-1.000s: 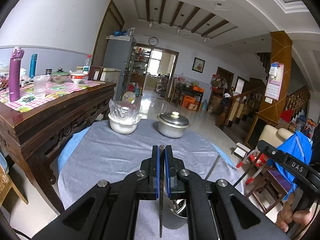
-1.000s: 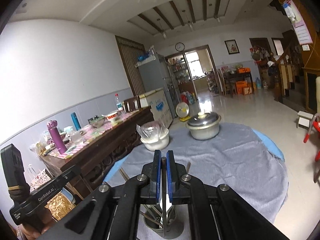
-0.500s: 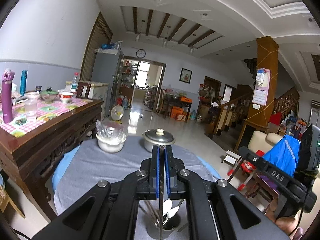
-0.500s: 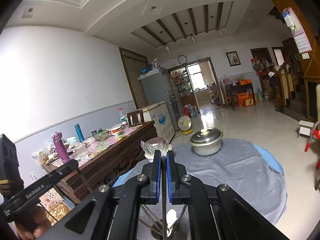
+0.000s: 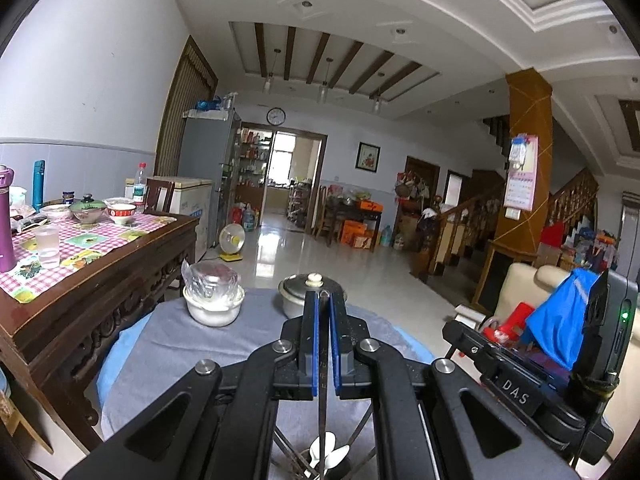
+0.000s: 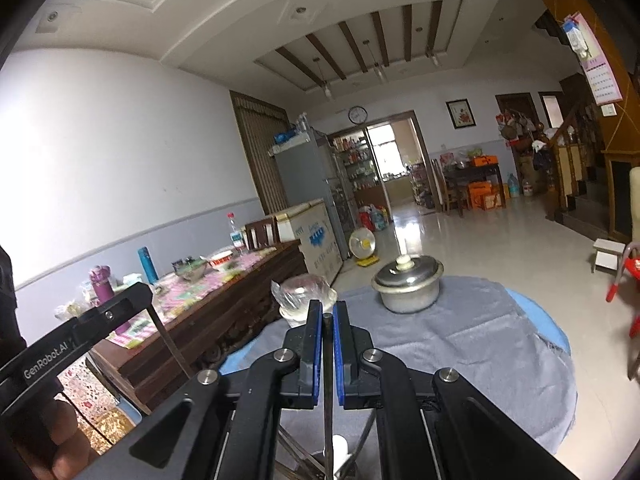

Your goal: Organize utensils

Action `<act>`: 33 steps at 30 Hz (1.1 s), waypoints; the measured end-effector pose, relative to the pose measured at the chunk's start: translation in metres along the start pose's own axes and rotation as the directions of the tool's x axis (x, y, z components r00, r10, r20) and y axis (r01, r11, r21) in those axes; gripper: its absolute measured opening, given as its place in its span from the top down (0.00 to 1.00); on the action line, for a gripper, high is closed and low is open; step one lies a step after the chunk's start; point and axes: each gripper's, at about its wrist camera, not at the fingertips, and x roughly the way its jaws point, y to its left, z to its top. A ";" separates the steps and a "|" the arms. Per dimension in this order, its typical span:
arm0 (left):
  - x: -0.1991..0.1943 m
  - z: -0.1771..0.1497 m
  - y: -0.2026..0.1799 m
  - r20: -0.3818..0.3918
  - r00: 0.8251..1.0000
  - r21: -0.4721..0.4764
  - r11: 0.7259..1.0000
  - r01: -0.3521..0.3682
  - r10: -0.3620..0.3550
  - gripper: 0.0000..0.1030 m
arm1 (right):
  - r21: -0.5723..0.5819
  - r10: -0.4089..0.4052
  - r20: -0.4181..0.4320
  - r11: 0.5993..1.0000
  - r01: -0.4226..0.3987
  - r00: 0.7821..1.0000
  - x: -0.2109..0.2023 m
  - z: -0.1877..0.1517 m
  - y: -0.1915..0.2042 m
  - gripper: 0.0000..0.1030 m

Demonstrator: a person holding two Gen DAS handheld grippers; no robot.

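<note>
My left gripper (image 5: 323, 298) is shut on a thin flat metal utensil (image 5: 322, 412) that hangs straight down. Right under it a utensil holder (image 5: 324, 462) shows white spoon heads and slanting metal handles. My right gripper (image 6: 327, 310) is shut on a slim dark utensil (image 6: 328, 392), hanging over the same holder (image 6: 334, 460). In the right wrist view the left gripper (image 6: 142, 300) appears at the left with its utensil (image 6: 172, 344) dangling. Both grippers sit side by side above the grey-clothed round table (image 6: 488, 356).
A lidded steel pot (image 6: 408, 286) and a white bowl under plastic wrap (image 5: 214, 300) stand at the table's far side. A carved wooden sideboard (image 5: 100, 292) with bottles and bowls lies left. A chair draped in blue cloth (image 5: 560, 320) is right.
Both grippers have risen with their utensils still clamped. The holder has dropped toward the bottom edge of both views, and the left view has tipped upward.
</note>
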 end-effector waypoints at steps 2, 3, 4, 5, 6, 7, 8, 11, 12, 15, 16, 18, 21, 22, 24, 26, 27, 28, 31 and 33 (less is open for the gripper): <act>0.009 -0.008 -0.002 -0.018 1.000 0.010 1.000 -0.018 0.018 0.95 | 0.010 -0.004 -0.034 1.000 0.004 0.999 0.010 -0.007 -0.005 0.94; 0.013 -0.011 -0.002 -0.029 0.999 0.011 1.000 -0.023 0.023 0.95 | 0.015 -0.007 -0.052 1.000 0.007 0.999 0.015 -0.012 -0.008 0.94; 0.017 -0.015 -0.003 -0.041 0.999 0.013 0.999 -0.030 0.030 0.95 | 0.019 -0.006 -0.065 1.000 0.007 0.998 0.018 -0.015 -0.010 0.94; 0.020 -0.017 -0.002 -0.050 0.998 0.013 0.999 -0.035 0.036 0.95 | 0.024 -0.004 -0.083 1.000 0.006 0.997 0.022 -0.020 -0.012 0.94; 0.023 -0.020 -0.002 -0.061 0.997 0.010 0.999 -0.039 0.040 0.95 | 0.030 -0.003 -0.099 1.000 0.006 0.995 0.025 -0.024 -0.014 0.94; 0.024 -0.022 -0.002 -0.067 0.997 0.009 0.999 -0.041 0.042 0.95 | 0.031 -0.002 -0.107 0.999 0.005 0.994 0.026 -0.028 -0.014 0.94; 0.026 -0.024 -0.002 -0.075 0.996 0.009 0.999 -0.045 0.046 0.95 | 0.031 -0.001 -0.112 1.000 0.004 0.994 0.027 -0.031 -0.015 0.94; 0.032 -0.029 -0.001 -0.093 0.994 0.010 0.998 -0.060 0.061 0.95 | 0.026 0.002 -0.123 1.000 0.001 0.992 0.028 -0.038 -0.014 0.94; 0.033 -0.031 0.000 -0.100 0.993 0.009 0.998 -0.064 0.064 0.95 | 0.023 0.005 -0.128 1.000 -0.002 0.992 0.028 -0.040 -0.013 0.94; 0.037 -0.035 0.001 -0.111 0.991 0.007 0.997 -0.074 0.074 0.95 | 0.020 0.011 -0.141 1.000 -0.008 0.990 0.031 -0.045 -0.011 0.94; 0.038 -0.037 0.002 -0.117 0.990 0.006 0.997 -0.076 0.077 0.95 | 0.017 0.012 -0.146 1.000 -0.009 0.989 0.032 -0.046 -0.010 0.94; 0.041 -0.040 0.003 -0.129 0.988 0.006 0.997 -0.081 0.082 0.95 | 0.015 0.012 -0.153 1.000 -0.010 0.988 0.034 -0.049 -0.008 0.94; 0.046 -0.043 0.005 -0.150 0.985 0.001 0.996 -0.085 0.084 0.95 | 0.020 0.019 -0.172 1.000 -0.016 0.985 0.038 -0.053 -0.008 0.94; 0.048 -0.045 0.006 -0.157 0.984 0.001 0.996 -0.086 0.085 0.95 | 0.019 0.021 -0.179 1.000 -0.017 0.984 0.041 -0.054 -0.007 0.94; 0.050 -0.047 0.007 -0.171 0.981 0.002 0.996 -0.086 0.085 0.95 | 0.018 0.026 -0.196 1.000 -0.023 0.980 0.045 -0.056 -0.006 0.94; 0.050 -0.048 0.007 -0.183 0.979 0.007 0.996 -0.090 0.090 0.85 | 0.041 0.055 -0.216 0.998 -0.047 0.975 0.050 -0.058 -0.005 0.93; 0.050 -0.048 0.007 -0.190 0.977 0.015 0.996 -0.092 0.093 0.77 | 0.051 0.064 -0.228 0.997 -0.054 0.972 0.052 -0.059 -0.005 0.92; 0.049 -0.047 0.007 -0.193 0.976 0.019 0.995 -0.095 0.097 0.55 | 0.064 0.070 -0.241 0.996 -0.056 0.968 0.054 -0.060 -0.006 0.92; 0.033 -0.045 0.010 -0.152 0.978 0.039 0.990 -0.136 0.140 0.37 | 0.112 0.092 -0.243 0.992 -0.066 0.966 0.051 -0.060 -0.012 0.78; 0.023 -0.044 0.011 -0.139 0.972 0.084 0.980 -0.180 0.190 0.31 | 0.130 0.102 -0.219 0.989 -0.074 0.971 0.041 -0.059 -0.015 0.55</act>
